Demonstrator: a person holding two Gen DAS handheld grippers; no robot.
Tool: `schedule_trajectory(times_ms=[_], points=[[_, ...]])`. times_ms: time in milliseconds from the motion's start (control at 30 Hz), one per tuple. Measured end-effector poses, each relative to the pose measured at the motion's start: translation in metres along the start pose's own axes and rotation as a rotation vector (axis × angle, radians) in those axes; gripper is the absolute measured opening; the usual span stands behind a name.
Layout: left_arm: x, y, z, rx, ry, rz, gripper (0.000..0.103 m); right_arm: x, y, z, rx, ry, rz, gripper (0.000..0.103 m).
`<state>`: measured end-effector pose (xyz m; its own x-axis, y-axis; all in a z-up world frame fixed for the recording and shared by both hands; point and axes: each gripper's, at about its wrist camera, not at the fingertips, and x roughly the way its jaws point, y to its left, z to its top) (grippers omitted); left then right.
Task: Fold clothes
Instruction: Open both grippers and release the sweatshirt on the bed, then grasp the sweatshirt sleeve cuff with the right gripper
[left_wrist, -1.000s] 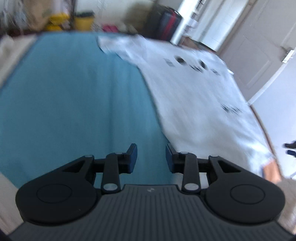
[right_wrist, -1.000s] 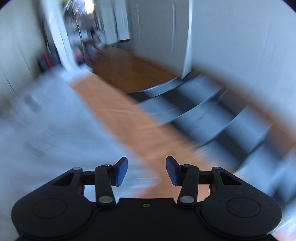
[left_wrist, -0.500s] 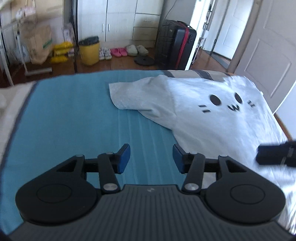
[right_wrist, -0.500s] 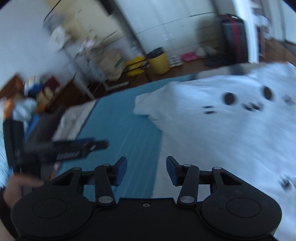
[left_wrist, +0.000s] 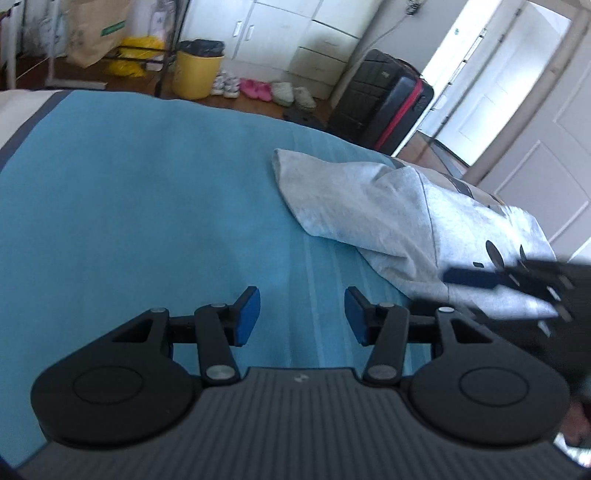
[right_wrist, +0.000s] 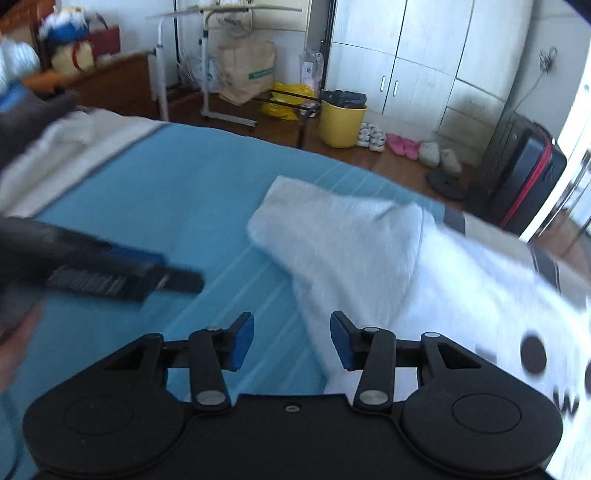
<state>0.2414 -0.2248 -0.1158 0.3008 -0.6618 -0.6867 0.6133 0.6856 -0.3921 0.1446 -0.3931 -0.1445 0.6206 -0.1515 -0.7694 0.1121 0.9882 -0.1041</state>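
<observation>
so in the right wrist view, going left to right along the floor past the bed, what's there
paper bag → yellow plastic bags → yellow bin → white shoes → pink slippers → grey slippers → black suitcase

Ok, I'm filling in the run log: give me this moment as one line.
stage: approach | left tool: open, over blue cover | right tool: open, at T-shirt edge | T-shirt: flat, unfolded, not gripped
</observation>
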Motion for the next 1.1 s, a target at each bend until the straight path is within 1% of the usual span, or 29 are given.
schedule_trajectory(times_ms=[33,67,100,133,167,200,233,300,367,400,433,467,533,600,667,733,767,833,900,967,1033,1067,1100], points=[[0.004,-0.001,0.0,0.014,0.006,0.007,0.049,0.01,0.0,0.005,-0.008,0.019,-0.009,0.049],[0.006,-0.001,0.0,0.032,0.019,0.032,0.049,0.02,0.0,0.009,-0.017,0.037,-0.017,0.033],[0.007,-0.002,0.0,0.043,0.024,0.045,0.049,0.03,-0.002,0.013,-0.025,0.052,-0.042,0.005],[0.005,-0.004,0.0,0.044,0.02,0.041,0.049,0.034,-0.006,0.016,-0.025,0.051,-0.068,0.004],[0.004,-0.004,0.001,0.044,0.011,0.037,0.05,0.031,-0.013,0.015,0.003,0.027,-0.062,0.004],[0.002,-0.003,0.002,0.04,-0.004,0.032,0.05,0.023,-0.025,0.013,0.075,-0.013,-0.026,0.004],[0.001,-0.002,0.003,0.036,-0.018,0.027,0.05,0.013,-0.042,0.008,0.189,-0.049,0.033,0.004],[-0.003,-0.001,0.004,0.03,-0.06,0.014,0.05,-0.006,-0.083,-0.007,0.46,-0.108,0.174,0.004],[-0.004,0.001,0.004,-0.015,-0.074,-0.032,0.05,-0.021,-0.121,-0.033,0.724,-0.144,0.294,0.004],[-0.004,0.001,0.003,-0.042,-0.073,-0.065,0.05,-0.027,-0.139,-0.049,0.841,-0.154,0.336,0.004],[-0.004,-0.001,0.002,-0.061,-0.073,-0.095,0.05,-0.032,-0.153,-0.065,0.927,-0.157,0.351,0.004],[-0.005,-0.005,0.0,-0.059,-0.074,-0.115,0.05,-0.038,-0.163,-0.079,0.969,-0.156,0.34,0.004],[-0.006,-0.018,-0.005,-0.019,-0.081,-0.137,0.05,-0.051,-0.178,-0.104,1.0,-0.154,0.289,0.004],[-0.006,-0.032,-0.011,0.023,-0.09,-0.162,0.05,-0.064,-0.183,-0.124,0.994,-0.142,0.233,0.004],[-0.005,-0.046,-0.018,0.06,-0.094,-0.195,0.05,-0.073,-0.18,-0.138,0.966,-0.133,0.233,0.005],[0.0,-0.057,-0.026,0.073,-0.073,-0.248,0.056,-0.08,-0.174,-0.149,0.933,-0.129,0.249,0.004],[0.003,-0.063,-0.03,0.095,-0.056,-0.252,0.06,-0.083,-0.17,-0.152,0.907,-0.127,0.243,0.004],[0.01,-0.075,-0.04,0.168,-0.018,-0.211,0.061,-0.089,-0.162,-0.158,0.844,-0.126,0.214,0.004],[0.013,-0.083,-0.046,0.221,-0.017,-0.177,0.061,-0.091,-0.155,-0.161,0.782,-0.12,0.183,0.004],[0.015,-0.085,-0.043,0.196,-0.034,-0.184,0.061,-0.091,-0.15,-0.16,0.743,-0.125,0.166,0.004],[0.019,-0.084,-0.035,0.157,-0.054,-0.215,0.066,-0.088,-0.151,-0.158,0.734,-0.122,0.165,0.004],[0.023,-0.085,-0.029,0.15,-0.057,-0.207,0.072,-0.088,-0.151,-0.158,0.729,-0.117,0.162,0.004],[0.029,-0.089,-0.023,0.151,-0.043,-0.167,0.072,-0.088,-0.151,-0.157,0.717,-0.113,0.156,0.004]])
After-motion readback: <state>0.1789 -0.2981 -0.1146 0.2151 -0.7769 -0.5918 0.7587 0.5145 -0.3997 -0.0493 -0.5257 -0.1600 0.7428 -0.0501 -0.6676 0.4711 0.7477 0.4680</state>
